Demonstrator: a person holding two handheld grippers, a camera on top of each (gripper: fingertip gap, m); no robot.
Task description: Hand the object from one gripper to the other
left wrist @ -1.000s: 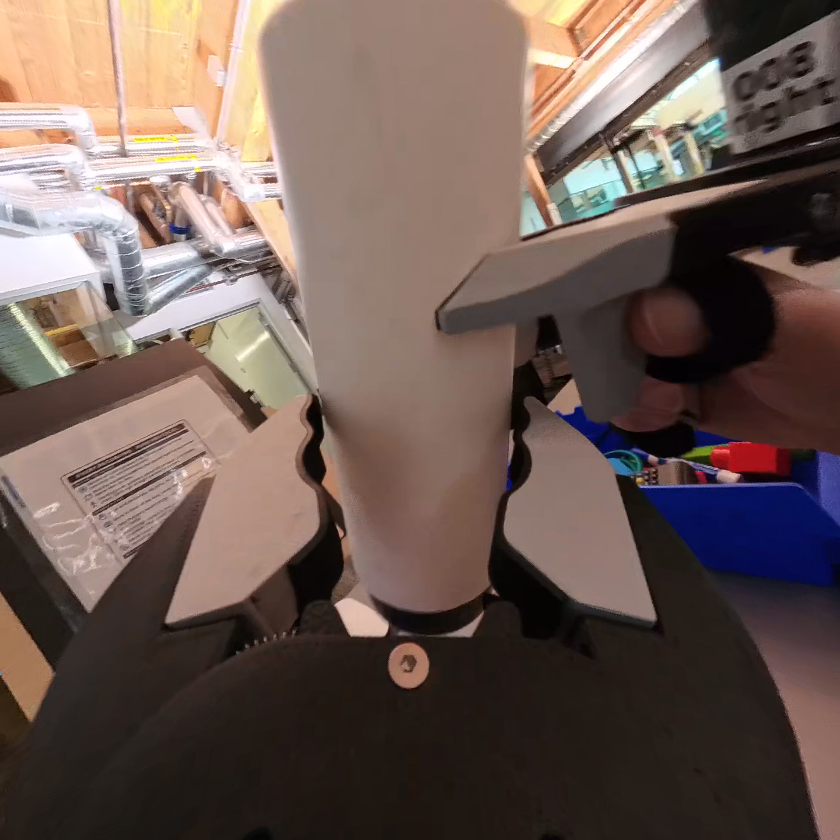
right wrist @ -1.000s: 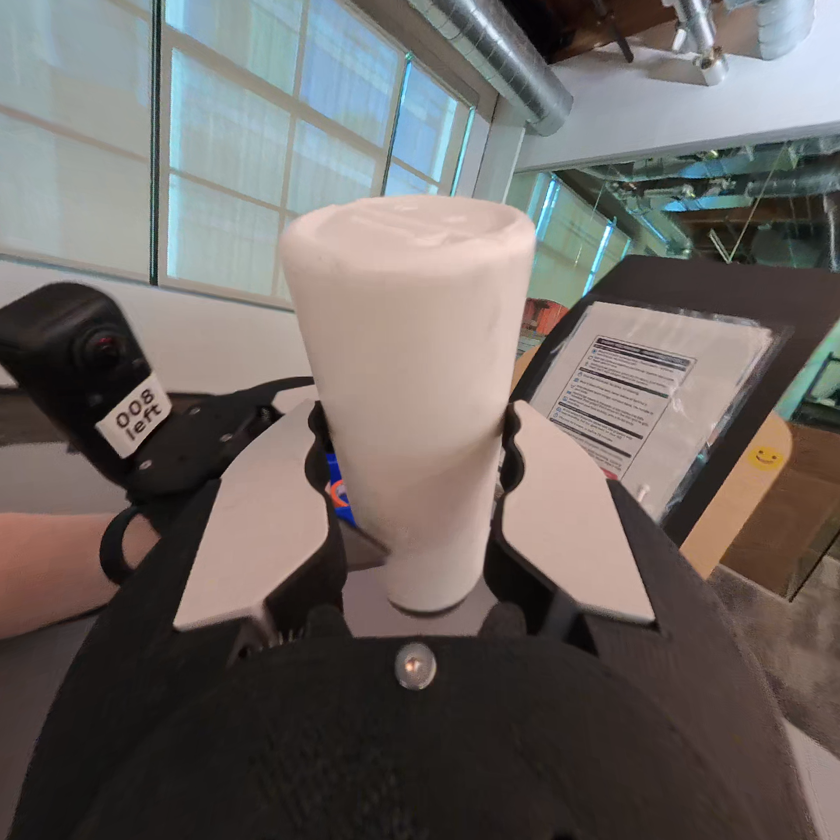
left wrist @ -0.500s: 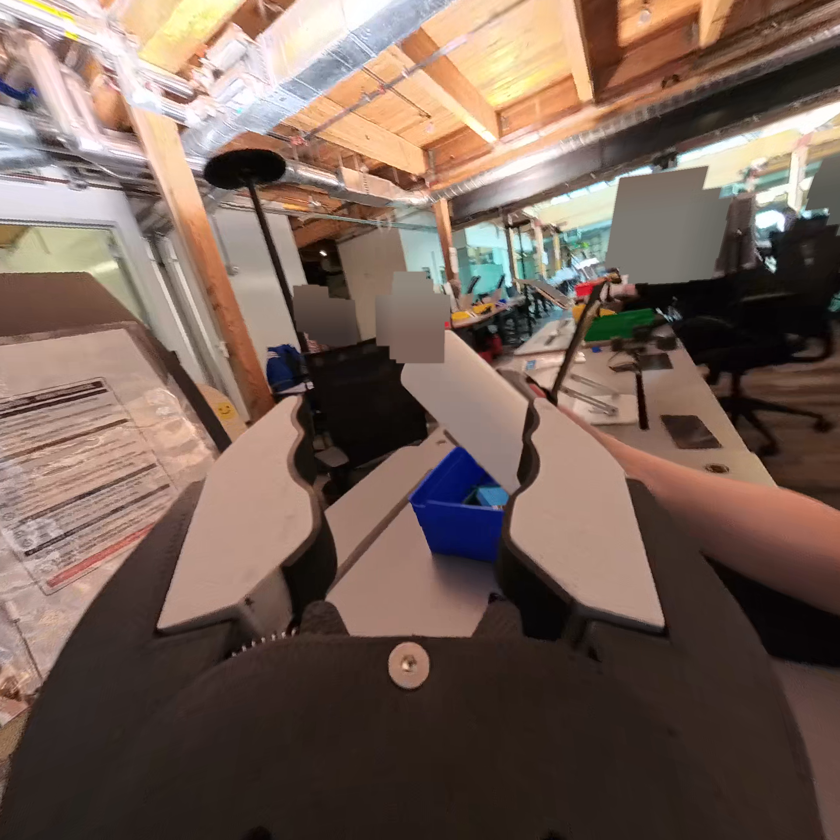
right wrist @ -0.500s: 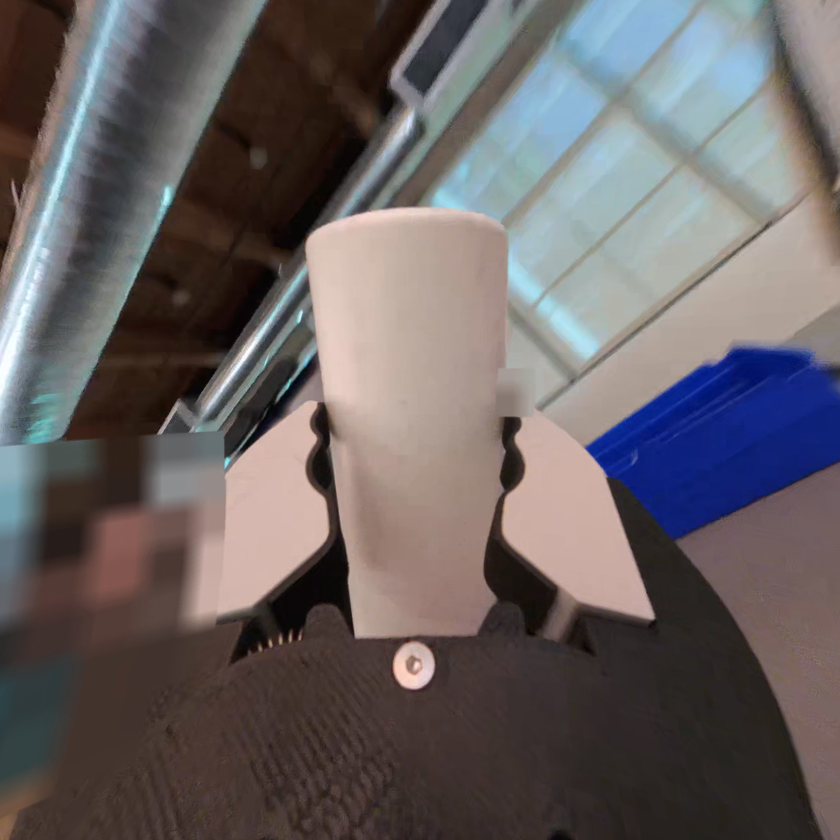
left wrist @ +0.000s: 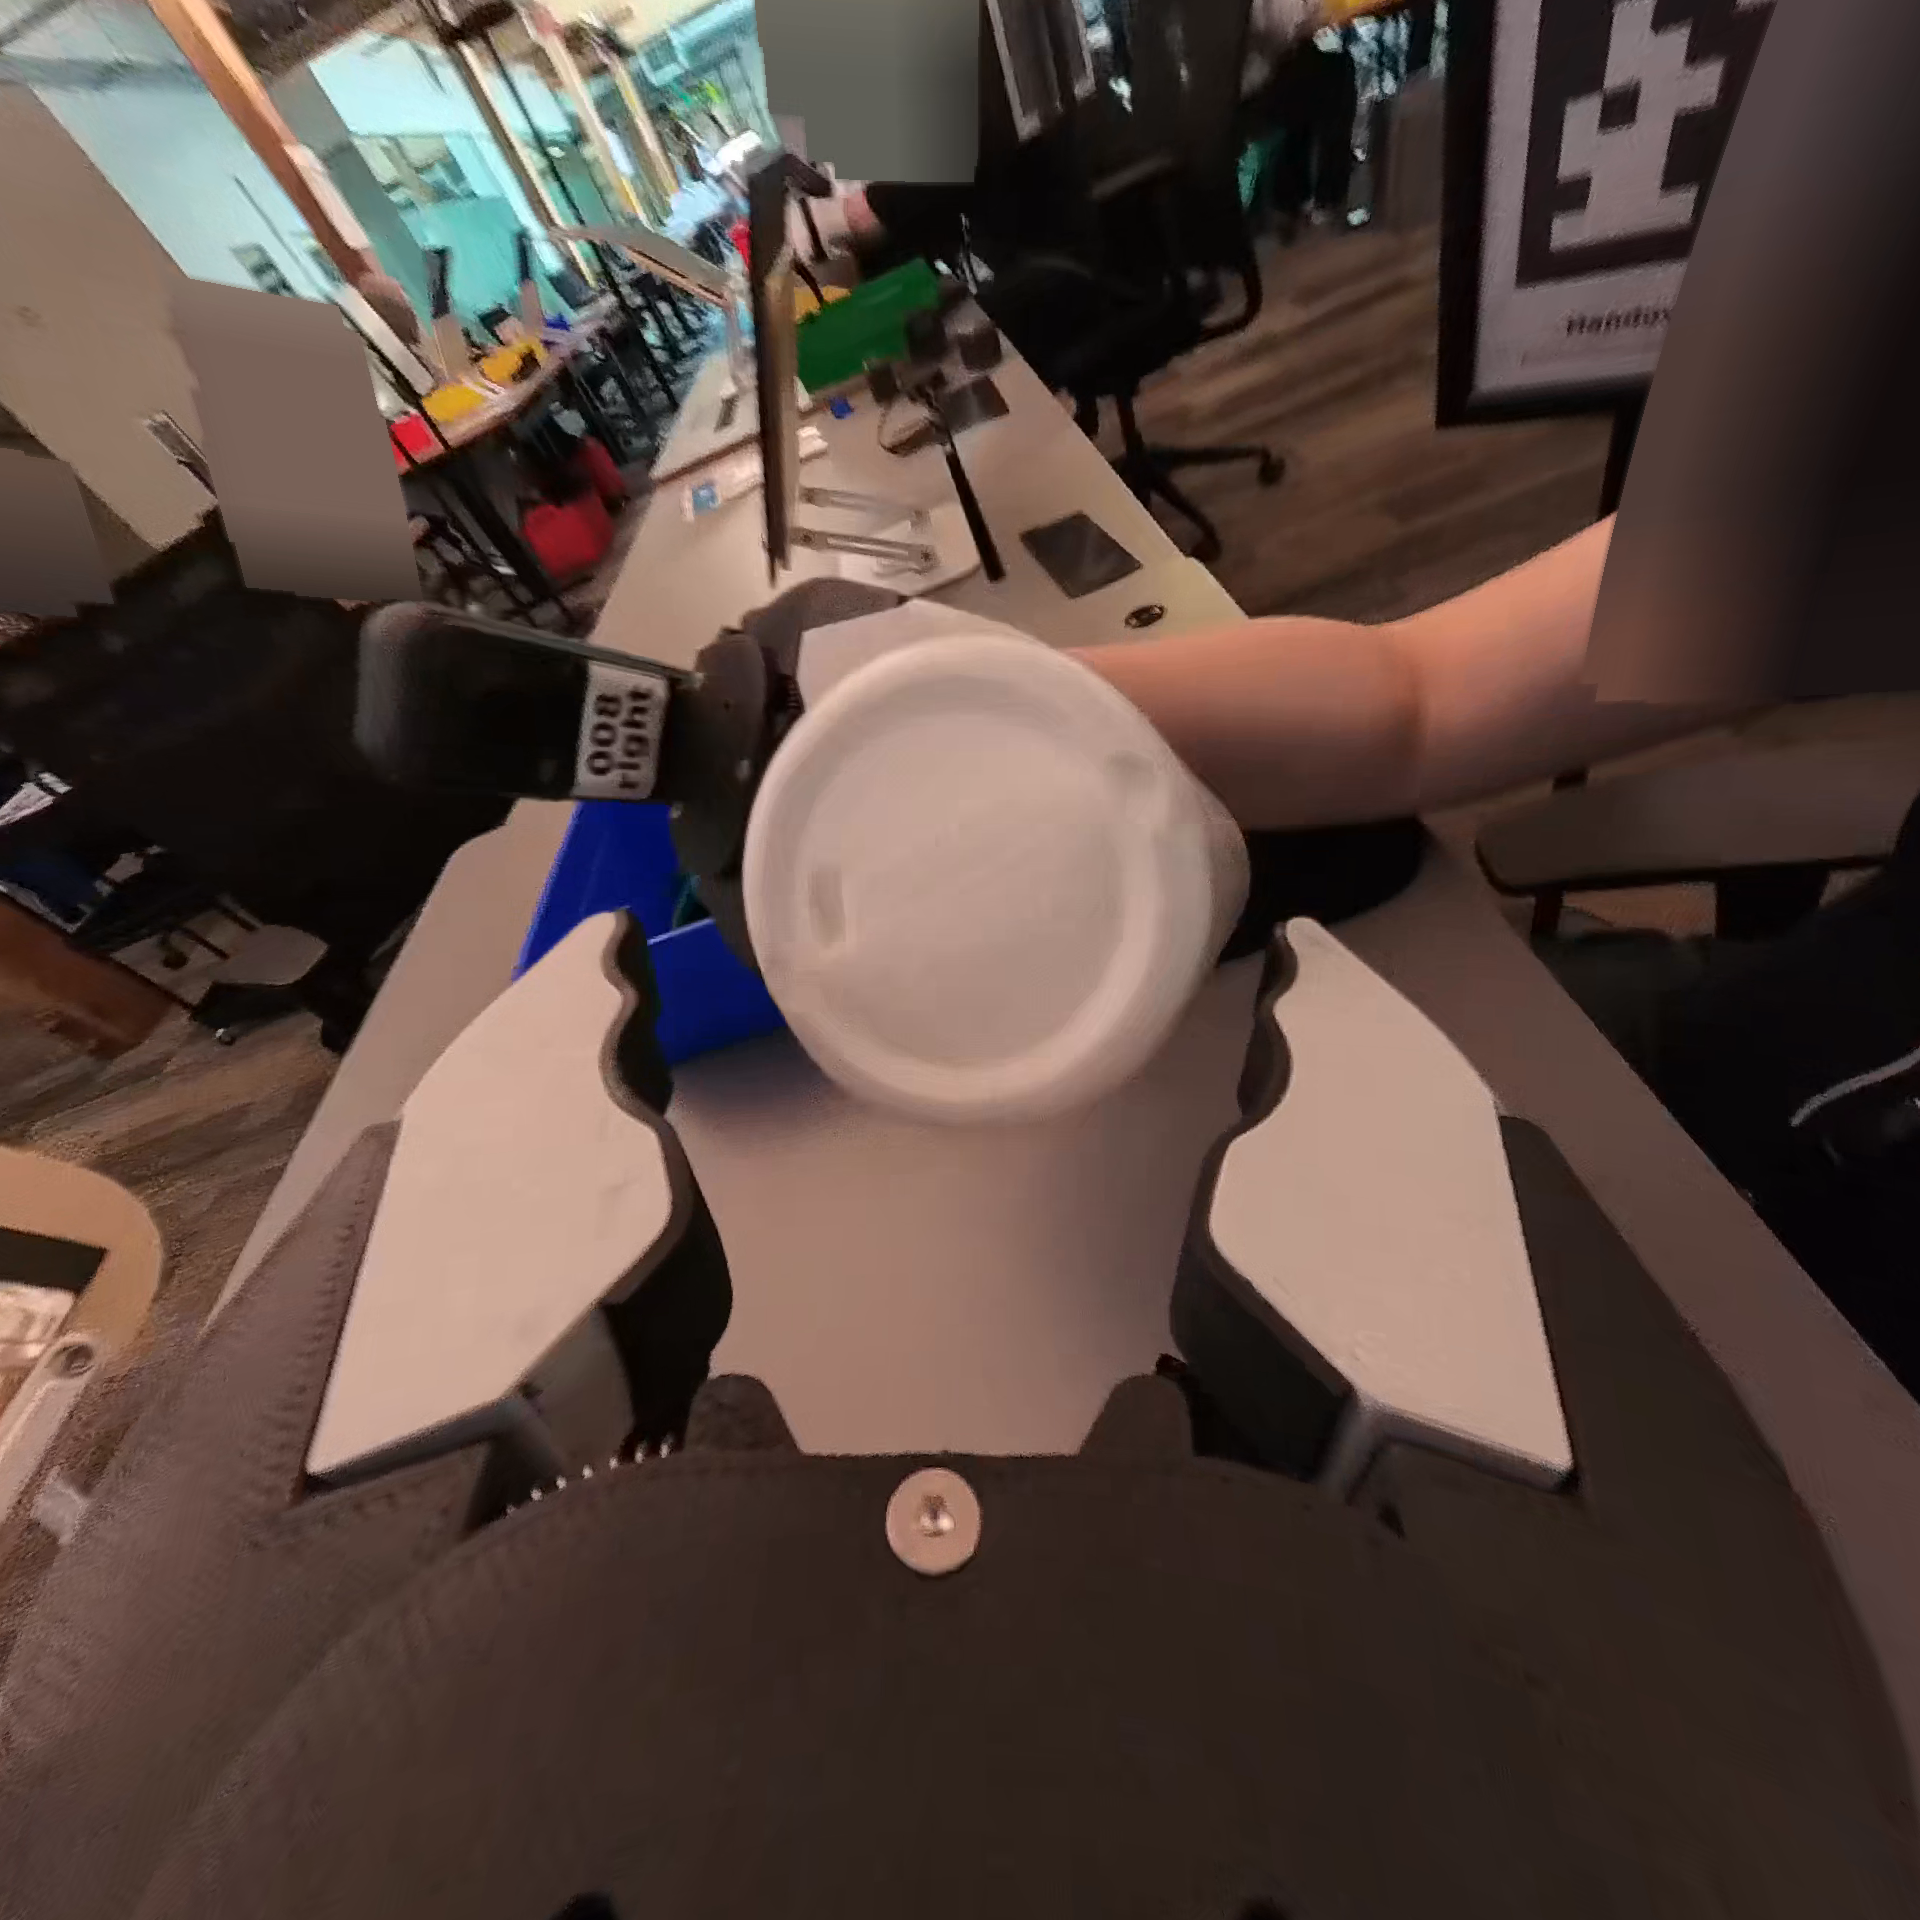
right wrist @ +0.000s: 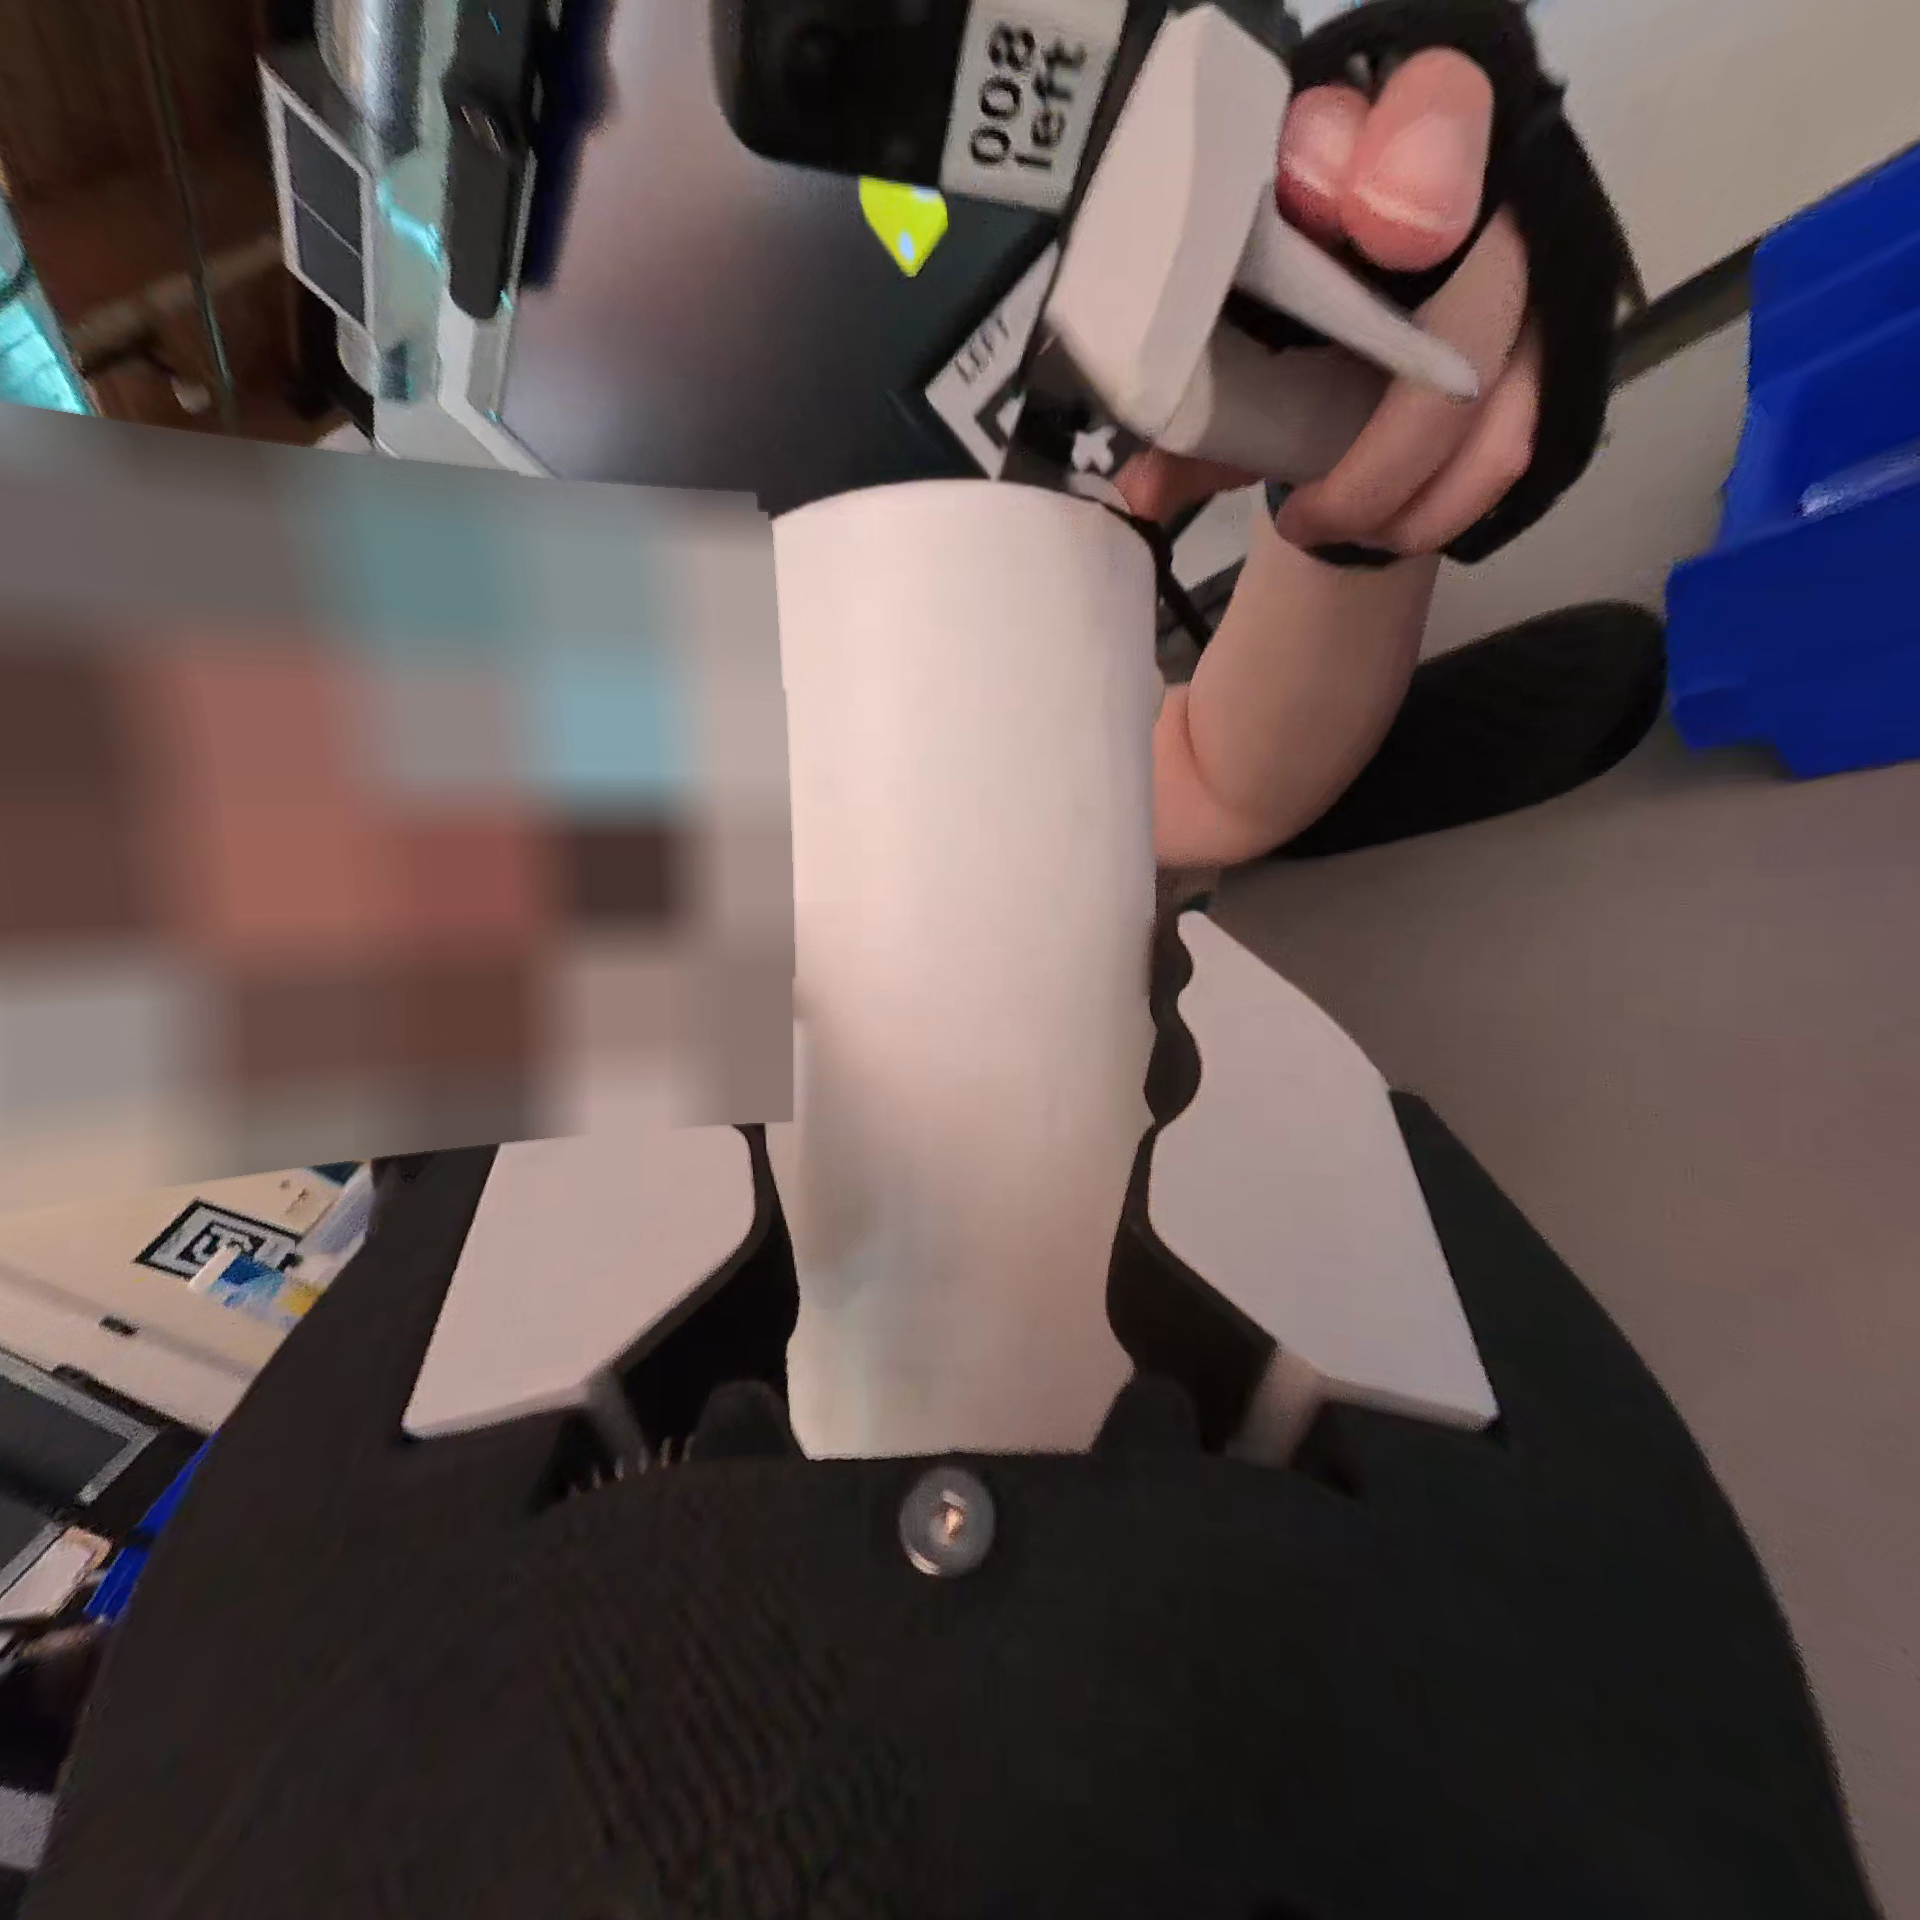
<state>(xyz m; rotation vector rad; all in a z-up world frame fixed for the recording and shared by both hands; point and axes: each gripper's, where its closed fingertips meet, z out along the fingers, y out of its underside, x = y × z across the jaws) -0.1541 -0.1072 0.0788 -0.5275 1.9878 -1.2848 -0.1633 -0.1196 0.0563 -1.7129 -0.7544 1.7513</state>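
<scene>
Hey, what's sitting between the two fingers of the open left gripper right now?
Only bare grey tabletop, seen in the left wrist view. The white plastic cup, gripped by the right gripper, hangs just beyond the left gripper.

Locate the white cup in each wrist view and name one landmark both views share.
Left wrist view: white cup sits centre, its round end facing the camera, ahead of the open left hand-held gripper.
Right wrist view: white cup stands centre, clamped in the right hand-held gripper.
Shared landmark: the blue bin on the grey table.
</scene>
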